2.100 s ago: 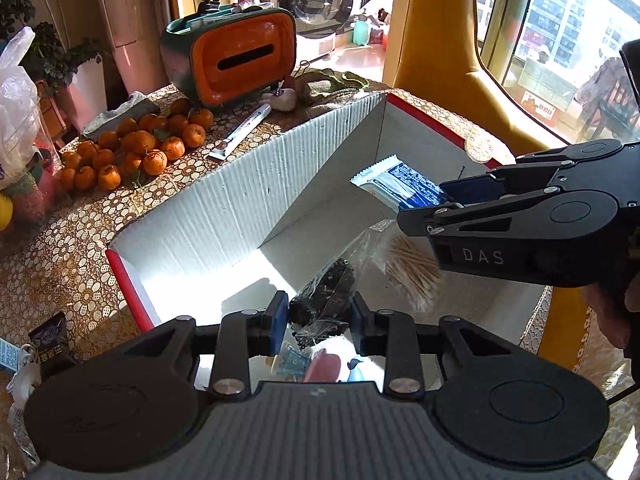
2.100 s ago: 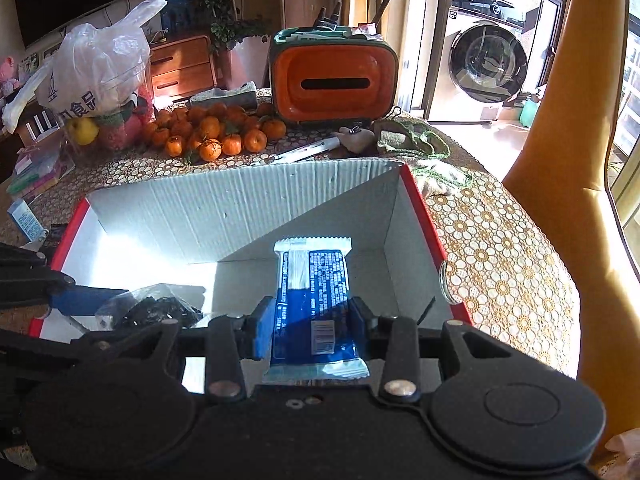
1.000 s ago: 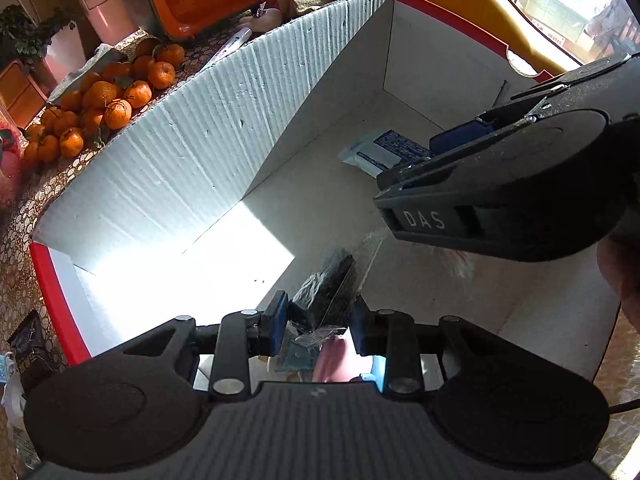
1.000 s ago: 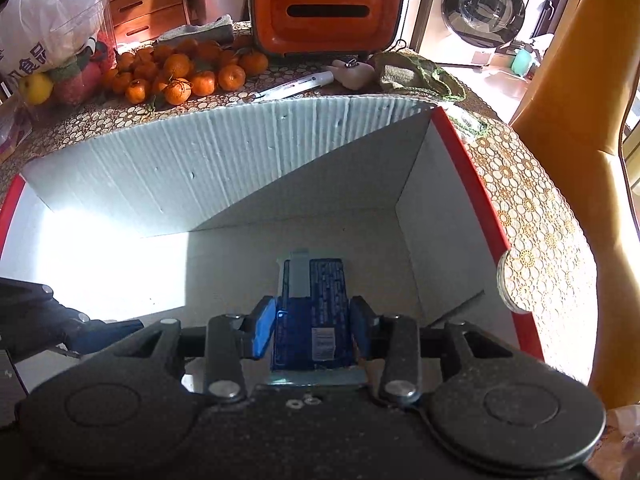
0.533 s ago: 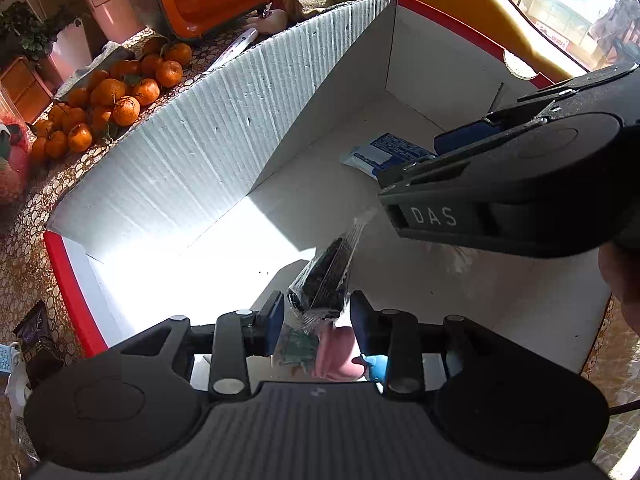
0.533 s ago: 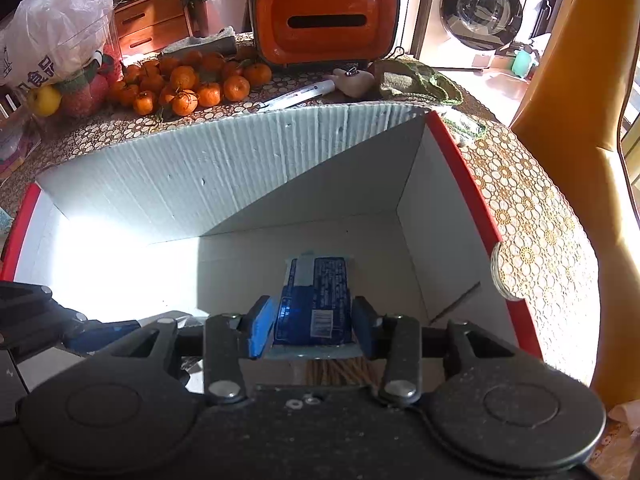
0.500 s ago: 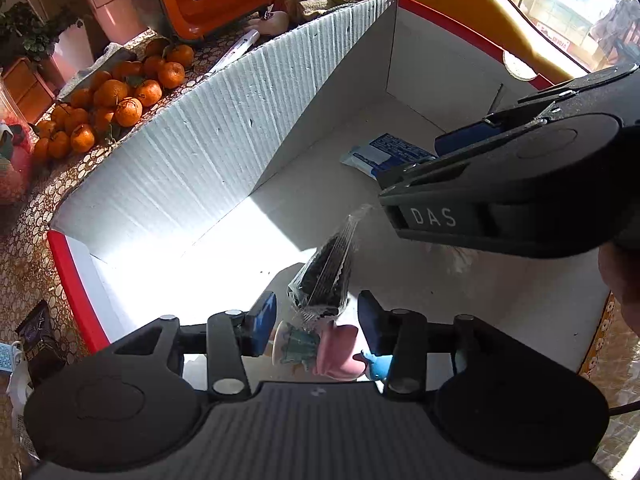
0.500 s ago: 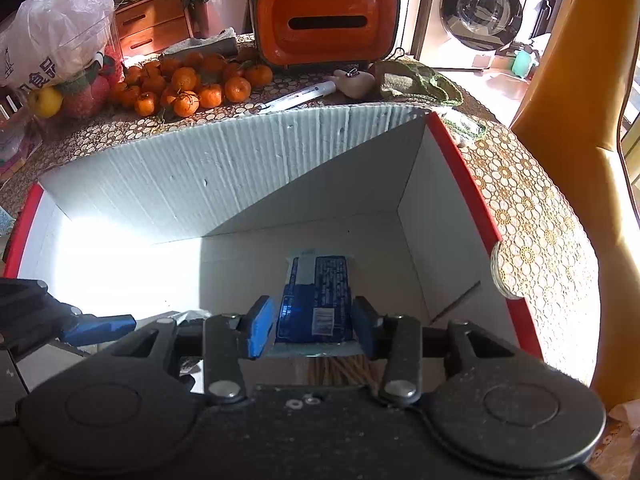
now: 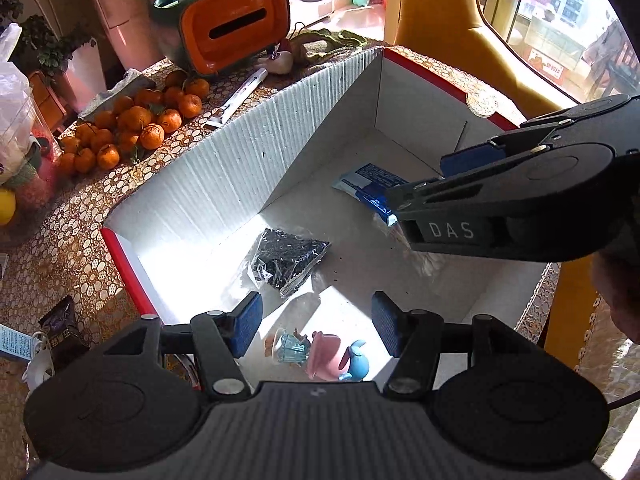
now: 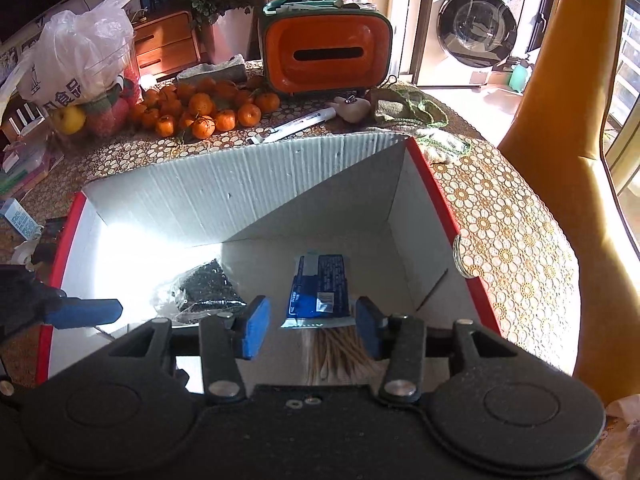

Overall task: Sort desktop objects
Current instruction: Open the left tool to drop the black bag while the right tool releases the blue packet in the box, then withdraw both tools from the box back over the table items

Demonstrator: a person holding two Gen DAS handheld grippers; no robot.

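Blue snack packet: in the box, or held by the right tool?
In the box. The blue snack packet lies flat on the cardboard box floor; the right tool is open above it, fingers apart.

The right gripper (image 10: 311, 326) hangs over the near edge of a white cardboard box (image 10: 248, 196) with red-trimmed rims, its blue-padded jaws spread wide with nothing between them. Just ahead of the jaws, on the box floor, lies a blue packet (image 10: 320, 292). Directly beneath the jaws, partly hidden, is a bundle of cotton swabs (image 10: 340, 354), touching the packet's near end. Off to the left of the jaws sits a clear bag of small black pieces (image 10: 204, 286). Further left, the left gripper's blue finger (image 10: 86, 312) reaches in over the box wall. Beyond the box, a pile of oranges (image 10: 200, 110) and an orange tissue holder (image 10: 326, 54) rest on the lace-covered table (image 10: 508, 240).
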